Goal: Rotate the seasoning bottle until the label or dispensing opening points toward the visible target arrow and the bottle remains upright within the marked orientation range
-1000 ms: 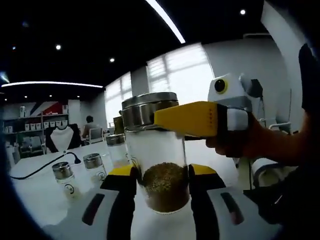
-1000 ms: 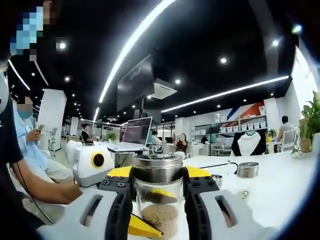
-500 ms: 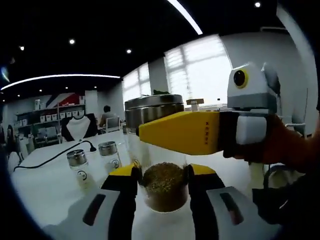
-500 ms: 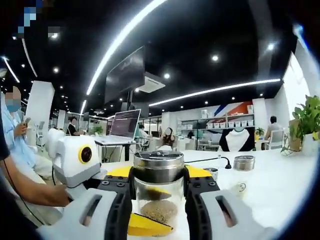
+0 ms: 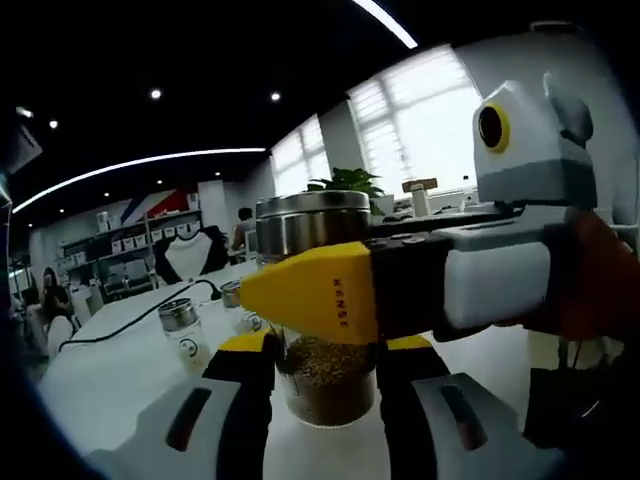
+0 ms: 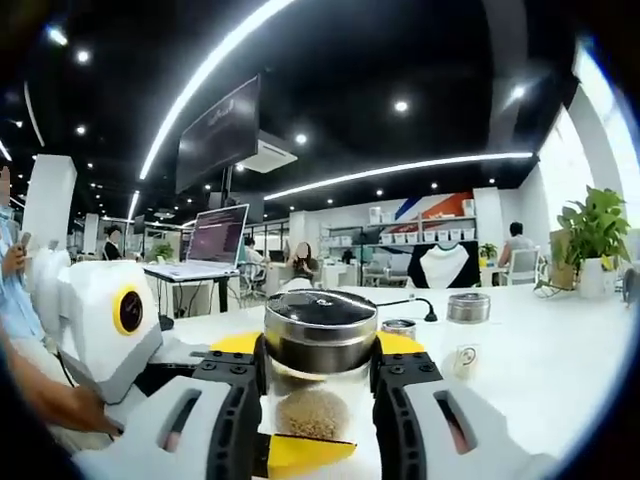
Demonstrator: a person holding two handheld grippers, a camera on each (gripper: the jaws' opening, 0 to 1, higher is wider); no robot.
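bottle: seasoning bottle upright on white table, axis vertical.
L gripper: clamped low on glass, at seasoning level.
R gripper: clamped higher, just under steel cap.
arrow: not made out.

white table, seasoning bottle, small jars

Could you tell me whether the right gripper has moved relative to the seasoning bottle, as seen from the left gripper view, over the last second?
Yes. The right gripper has swung leftward across the seasoning bottle, from beside its lid to covering its front.
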